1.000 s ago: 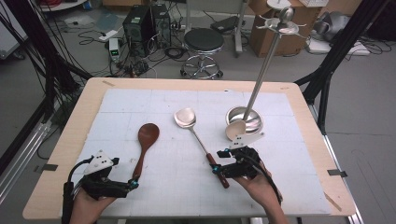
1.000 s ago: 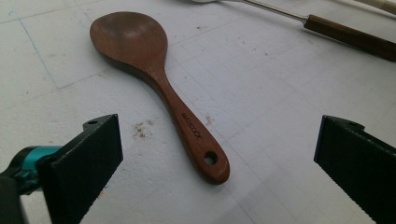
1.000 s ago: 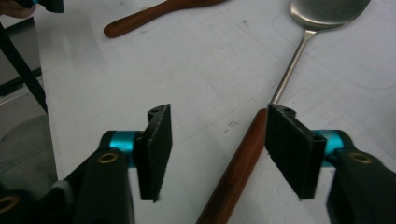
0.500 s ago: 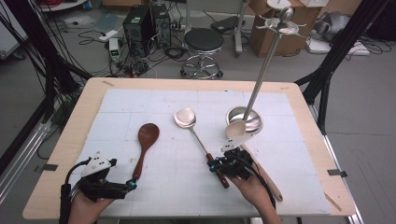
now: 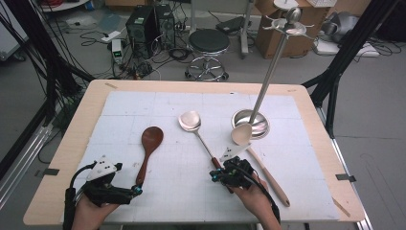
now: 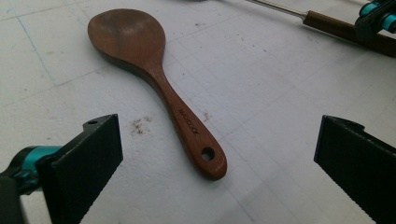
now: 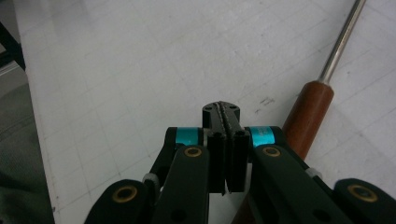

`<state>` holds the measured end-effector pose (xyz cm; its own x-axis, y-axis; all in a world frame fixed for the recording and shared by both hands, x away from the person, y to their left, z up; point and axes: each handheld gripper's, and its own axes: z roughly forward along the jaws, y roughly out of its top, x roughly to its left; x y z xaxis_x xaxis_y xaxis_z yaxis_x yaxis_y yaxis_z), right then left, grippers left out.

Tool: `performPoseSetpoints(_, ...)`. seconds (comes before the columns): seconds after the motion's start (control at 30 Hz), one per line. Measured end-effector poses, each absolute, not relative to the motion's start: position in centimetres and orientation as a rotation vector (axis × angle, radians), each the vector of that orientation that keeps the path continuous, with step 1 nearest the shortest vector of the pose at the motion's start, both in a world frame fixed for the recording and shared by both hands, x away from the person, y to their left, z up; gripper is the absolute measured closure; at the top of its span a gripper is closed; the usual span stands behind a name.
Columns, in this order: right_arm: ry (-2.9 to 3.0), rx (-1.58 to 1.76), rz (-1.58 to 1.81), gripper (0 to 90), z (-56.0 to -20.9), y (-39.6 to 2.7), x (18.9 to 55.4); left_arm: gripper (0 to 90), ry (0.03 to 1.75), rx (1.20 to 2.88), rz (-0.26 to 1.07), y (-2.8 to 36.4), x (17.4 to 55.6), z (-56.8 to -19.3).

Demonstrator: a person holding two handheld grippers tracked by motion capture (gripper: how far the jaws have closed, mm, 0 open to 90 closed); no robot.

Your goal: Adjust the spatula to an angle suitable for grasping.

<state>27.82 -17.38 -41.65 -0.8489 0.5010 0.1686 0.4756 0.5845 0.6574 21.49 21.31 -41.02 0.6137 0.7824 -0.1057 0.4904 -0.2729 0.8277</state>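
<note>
Ladle lies mid-surface; the right tool, jaws just closed and pressed together on nothing, has moved in beside its brown handle. Left tool gapes around the wooden spoon handle end. Bare mat stretches beyond toward the far edge.

The right gripper has sunk beside the ladle handle, its jaws closing empty.

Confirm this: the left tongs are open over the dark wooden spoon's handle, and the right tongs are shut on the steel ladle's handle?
Not quite. The right gripper view shows the right tongs shut on nothing; the steel ladle's handle lies beside them. The left tongs are open over the dark wooden spoon.
</note>
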Motion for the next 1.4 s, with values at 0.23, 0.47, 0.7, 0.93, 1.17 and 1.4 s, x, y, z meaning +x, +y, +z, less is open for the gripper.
performPoseSetpoints(0.23,2.786,0.862,1.079,89.9,-42.3,-17.2,27.8,1.7,1.013,1.936,0.411,21.2,21.5,-41.0)
performPoseSetpoints(0.47,2.776,0.903,1.03,89.9,-42.3,-17.9,27.9,1.6,1.011,1.935,0.41,21.3,21.5,-41.0)
performPoseSetpoints(0.7,2.773,0.923,1.031,90.0,-42.2,-18.4,28.1,1.7,1.016,1.933,0.412,21.4,21.4,-40.9)
performPoseSetpoints(0.93,2.757,0.94,1.028,90.0,-42.2,-19.1,28.2,1.7,1.013,1.933,0.409,21.4,21.4,-40.9)
performPoseSetpoints(1.17,2.744,0.976,1.009,90.0,-42.4,-20.2,28.4,1.6,1.012,1.938,0.412,21.3,21.5,-41.0)
performPoseSetpoints(1.4,2.716,1.026,0.998,90.0,-42.4,-21.8,28.7,1.7,1.007,1.944,0.414,21.1,21.5,-41.0)
